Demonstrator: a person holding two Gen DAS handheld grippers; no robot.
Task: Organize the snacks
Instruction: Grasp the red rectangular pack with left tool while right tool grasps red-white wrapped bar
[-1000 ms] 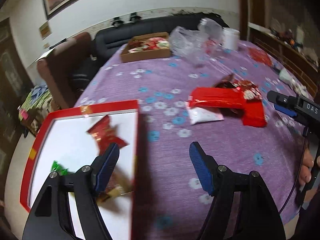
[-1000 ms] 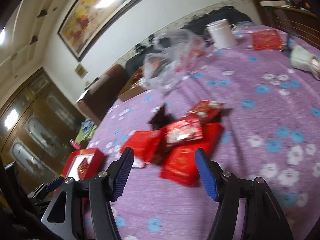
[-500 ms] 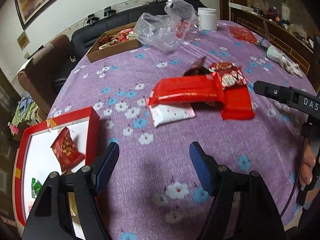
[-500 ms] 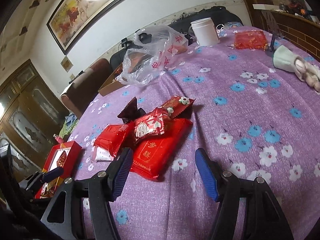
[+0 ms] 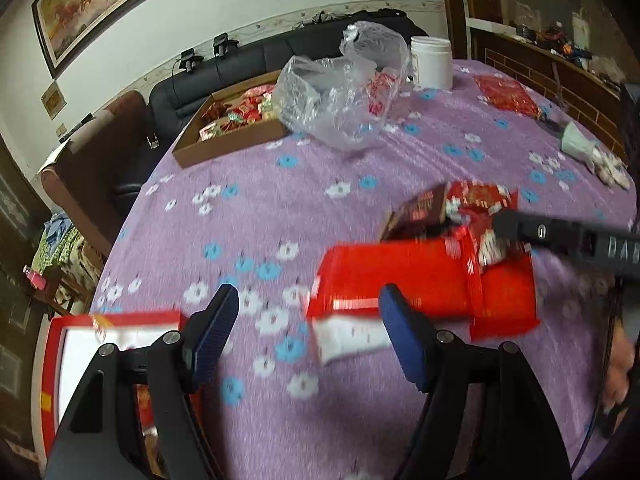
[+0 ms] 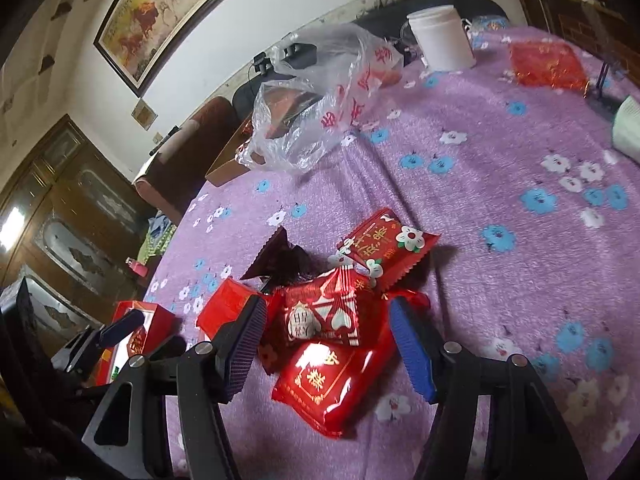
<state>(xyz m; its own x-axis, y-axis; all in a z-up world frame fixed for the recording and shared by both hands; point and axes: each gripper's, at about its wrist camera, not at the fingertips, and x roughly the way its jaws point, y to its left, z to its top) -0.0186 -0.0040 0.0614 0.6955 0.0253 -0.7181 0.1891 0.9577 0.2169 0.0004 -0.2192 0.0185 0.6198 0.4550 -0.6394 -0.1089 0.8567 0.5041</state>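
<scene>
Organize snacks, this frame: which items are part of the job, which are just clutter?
Job:
- pile of red snack packets
- white packet
- red box holding packets
- cardboard tray of snacks
- right hand-held gripper, open over the pile, jaws just closing
- left hand-held gripper, open

Lying about:
- clear plastic bag
- white jar
- red pouch, far edge

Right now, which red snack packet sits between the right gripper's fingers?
The packet with white hearts, lying on top of the pile between the right gripper fingers; the flowered packet lies farther off.

Home living rm: black sofa (image 5: 256, 60), framed painting (image 6: 168, 12), wood cabinet (image 6: 60, 200), floral-cloth table (image 5: 320, 208).
</scene>
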